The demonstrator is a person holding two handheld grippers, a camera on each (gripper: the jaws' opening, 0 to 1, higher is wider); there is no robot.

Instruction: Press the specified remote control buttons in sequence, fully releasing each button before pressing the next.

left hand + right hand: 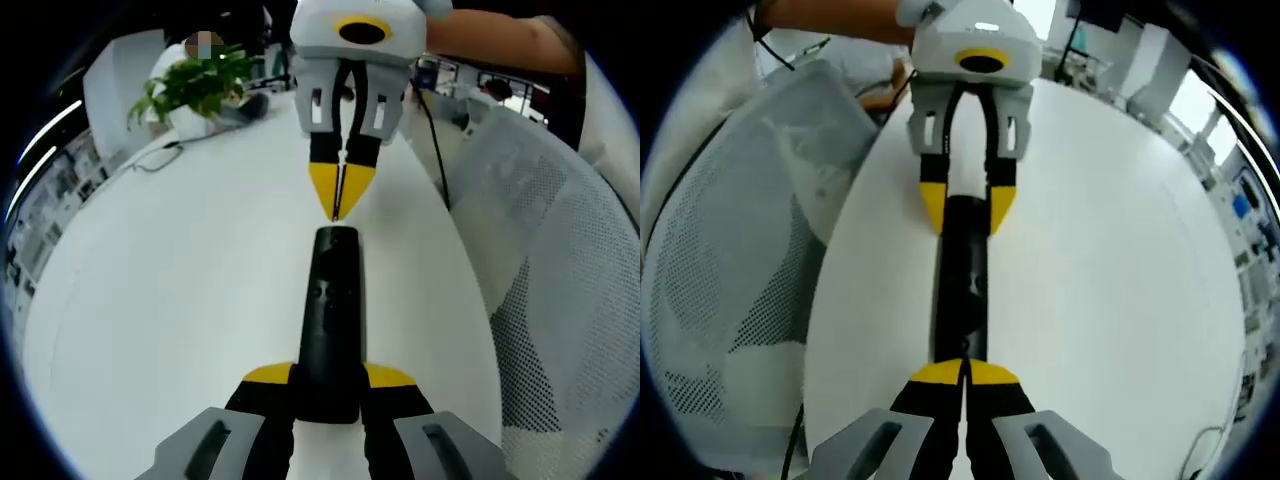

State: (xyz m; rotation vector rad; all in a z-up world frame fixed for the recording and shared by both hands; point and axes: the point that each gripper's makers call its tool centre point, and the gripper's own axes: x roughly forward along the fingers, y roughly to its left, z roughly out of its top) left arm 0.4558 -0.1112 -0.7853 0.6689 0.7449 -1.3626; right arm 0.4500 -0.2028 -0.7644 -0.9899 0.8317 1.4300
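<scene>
White and wide, the desk [180, 290] runs through both views, with a bright office behind it. At its far side in the left gripper view stands a green leafy plant [195, 85], and a thin dark cable [160, 160] trails near it. A white mesh chair back [560, 260] sits just beside the desk edge, and it shows again in the right gripper view [730, 270].

Lying flat on the desk is a slim black remote control [328, 320], its long axis running between the two grippers. In the left gripper view the left hand-held gripper [328, 378] has its yellow-tipped jaws on either side of the remote's near end, touching both edges and clamped on it. The same gripper appears at the top of the right gripper view [965, 208], its yellow tips flanking the far end of the remote [962, 290].

The right hand-held gripper [965, 372] has its jaws closed together, the yellow tips meeting at a point that lies over the near end of the remote. From the left gripper view this gripper [340, 190] comes down from above with tips together, just beyond the remote's far end; whether the tips actually press the remote is hard to judge, as they may be touching it or hanging just above. Small buttons on the remote's face are too dim to make out. A bare forearm [490, 45] reaches in behind the right gripper.
</scene>
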